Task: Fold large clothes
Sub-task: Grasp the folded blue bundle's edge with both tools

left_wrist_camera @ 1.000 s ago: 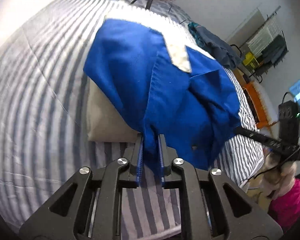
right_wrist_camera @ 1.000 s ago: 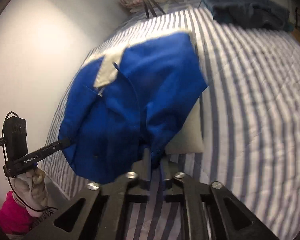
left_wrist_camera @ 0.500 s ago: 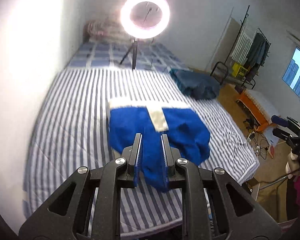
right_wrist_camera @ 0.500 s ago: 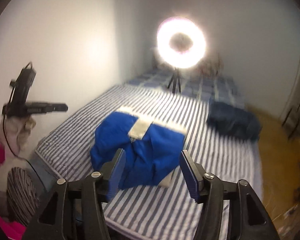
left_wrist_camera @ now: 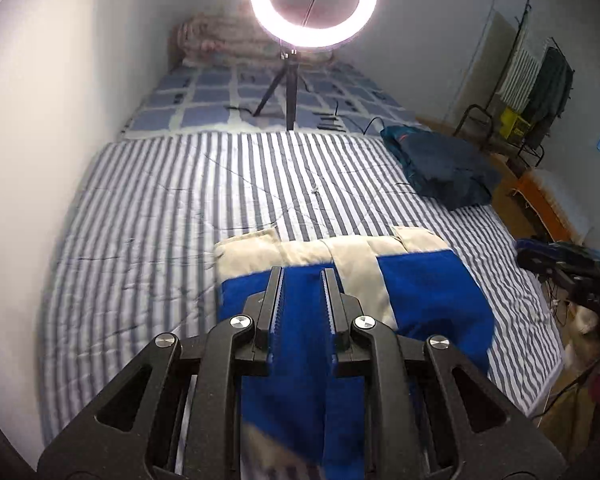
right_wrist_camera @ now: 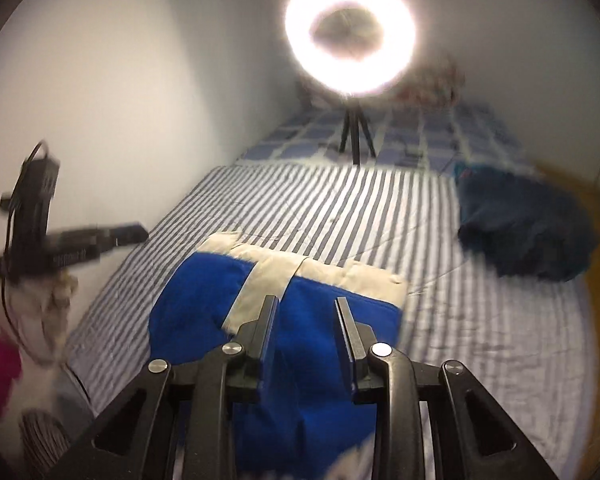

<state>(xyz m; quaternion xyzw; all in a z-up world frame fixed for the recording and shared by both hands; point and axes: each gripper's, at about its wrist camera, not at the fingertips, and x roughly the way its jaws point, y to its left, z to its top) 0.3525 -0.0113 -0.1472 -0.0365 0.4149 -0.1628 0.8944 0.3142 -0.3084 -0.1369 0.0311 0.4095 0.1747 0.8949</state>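
A blue garment with cream trim (left_wrist_camera: 428, 292) lies folded on the striped bed (left_wrist_camera: 172, 208); it also shows in the right wrist view (right_wrist_camera: 196, 300). My left gripper (left_wrist_camera: 302, 276) is raised over it with a gap between its jaws, blue cloth seen through the gap below, apparently not pinched. My right gripper (right_wrist_camera: 306, 304) is open and empty above the garment. The other gripper and a gloved hand show at the left of the right wrist view (right_wrist_camera: 60, 240).
A ring light on a tripod (left_wrist_camera: 314, 4) stands at the far end of the bed. A dark blue bundle (left_wrist_camera: 440, 168) lies on the bed's right side. A clothes rack (left_wrist_camera: 540, 80) and orange furniture stand to the right.
Both grippers let go of the blue garment and rose back from it. The garment dropped into a folded shape on the bed. The right gripper's jaws opened wide, then narrowed somewhat.
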